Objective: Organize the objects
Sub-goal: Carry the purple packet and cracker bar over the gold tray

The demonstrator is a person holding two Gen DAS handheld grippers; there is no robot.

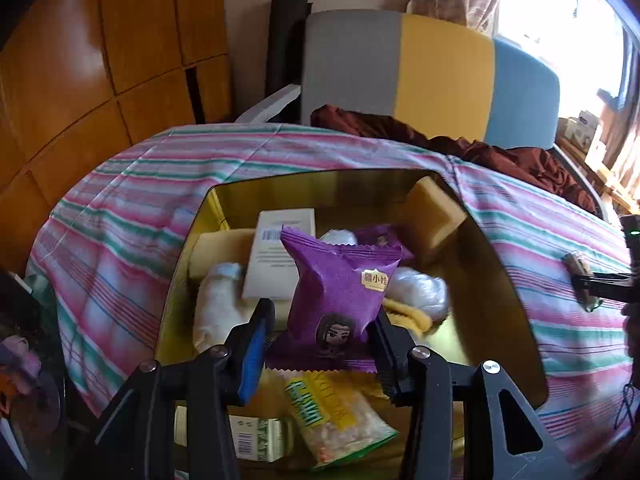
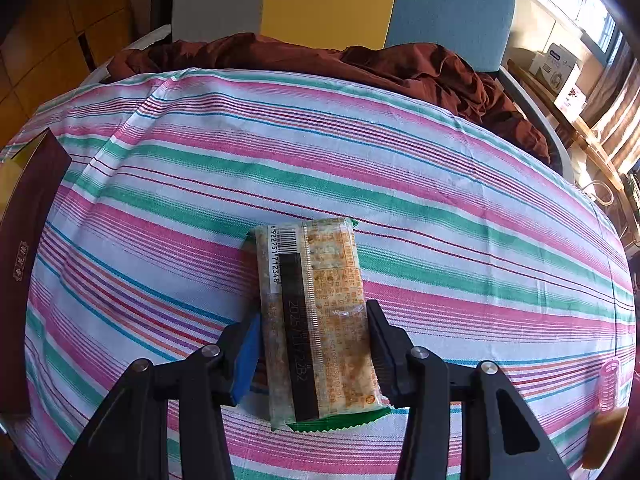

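My left gripper (image 1: pixel 320 320) is shut on a purple snack packet (image 1: pixel 340 292) and holds it above a gold-lined box (image 1: pixel 496 280) that holds several items: a white carton (image 1: pixel 276 256), a yellow-green snack bag (image 1: pixel 336 416), white wrapped pieces and a tan block (image 1: pixel 434 216). My right gripper (image 2: pixel 314 324) is closed around a clear cracker packet (image 2: pixel 316 312) with a barcode, lying lengthwise on the striped cloth (image 2: pixel 440 184). The right gripper also shows at the right edge of the left wrist view (image 1: pixel 600 284), holding that packet.
The box's dark red outer wall (image 2: pixel 28 264) is at the left edge of the right wrist view. A crumpled brown cloth (image 2: pixel 400 64) lies at the far edge, in front of a grey, yellow and blue headboard (image 2: pixel 328 0). A pink hair roller (image 2: pixel 608 384) lies at right.
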